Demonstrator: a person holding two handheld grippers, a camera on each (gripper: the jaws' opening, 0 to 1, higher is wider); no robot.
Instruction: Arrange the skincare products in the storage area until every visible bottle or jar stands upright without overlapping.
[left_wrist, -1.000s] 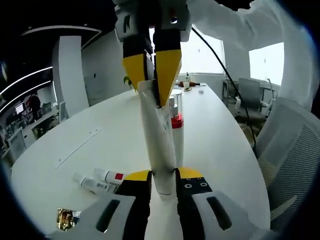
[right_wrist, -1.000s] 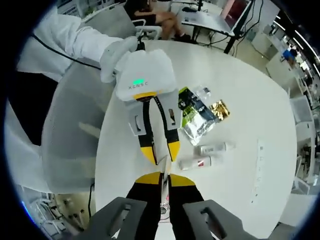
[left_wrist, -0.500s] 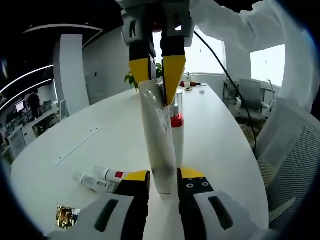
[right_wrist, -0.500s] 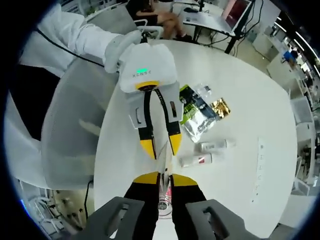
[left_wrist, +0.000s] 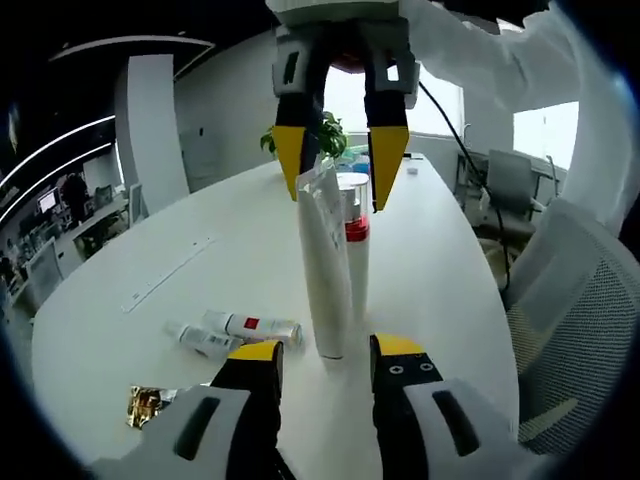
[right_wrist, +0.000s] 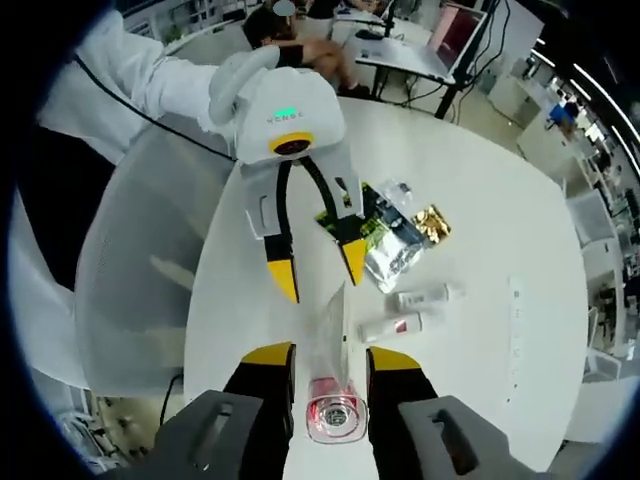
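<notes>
— Both grippers have let go since a second ago: the left gripper (left_wrist: 322, 362) was pinching the tube (left_wrist: 325, 270) at its base and the right gripper (right_wrist: 328, 368) held its crimped top; now each pair of fingers is spread wide and clear of it.

— Why release there?

— Likely because the tube stands on its cap on the bench (left_wrist: 440, 280), just beside the upright red-collared bottle (left_wrist: 353, 245), so it holds itself up. The fingers flank it without touching, probably to catch a wobble.

— What's left?

— Two small tubes (left_wrist: 232, 332) lie flat to the left, touching each other, near a gold wrapper (left_wrist: 146, 404). In the right gripper view, foil pouches (right_wrist: 390, 238) lie beyond them.
</notes>
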